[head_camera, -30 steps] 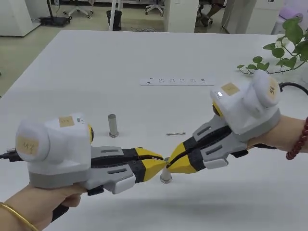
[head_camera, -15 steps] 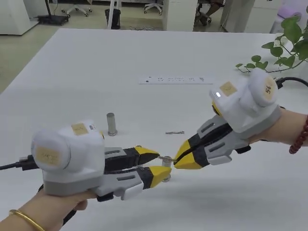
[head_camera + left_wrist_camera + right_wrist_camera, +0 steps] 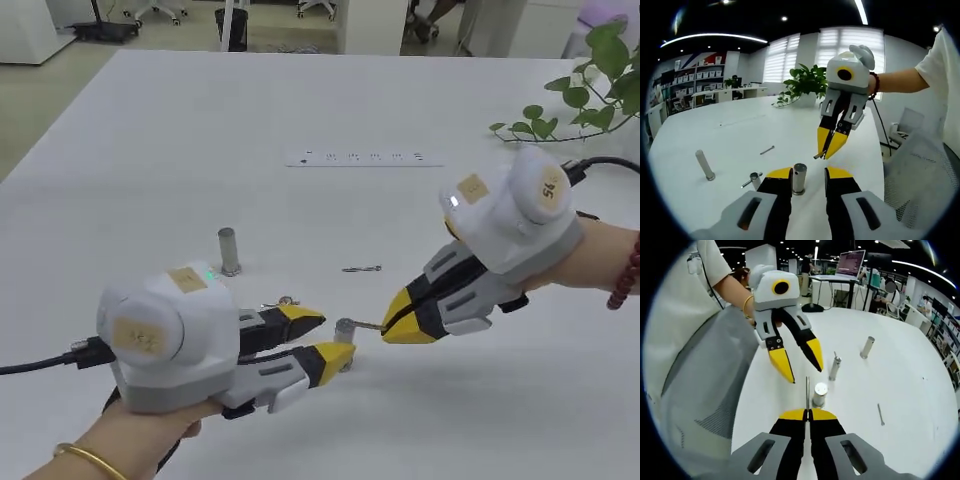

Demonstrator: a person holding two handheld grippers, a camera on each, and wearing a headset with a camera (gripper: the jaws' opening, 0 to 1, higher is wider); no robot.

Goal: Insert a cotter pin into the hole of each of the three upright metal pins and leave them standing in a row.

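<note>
The right gripper [image 3: 808,413] had its fingers pinched shut on a cotter pin [image 3: 807,388]. The pin's tip was just beside an upright metal pin [image 3: 345,329] on the white surface [image 3: 300,120] — the left gripper [image 3: 808,175] was open, one finger on each side of it.

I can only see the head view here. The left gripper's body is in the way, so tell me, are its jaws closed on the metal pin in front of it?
Observer: No. In the left gripper view the left gripper is open, and the metal pin stands between its jaws with a clear gap at one jaw.
Operator: And the right one's grip?
Observer: The right gripper view shows the right gripper shut on the cotter pin, which sticks straight out beside the pin's top, not through it.
Operator: What's behind the left jaws?
Observer: A second pin, apparently with a second cotter pin through it.
</note>
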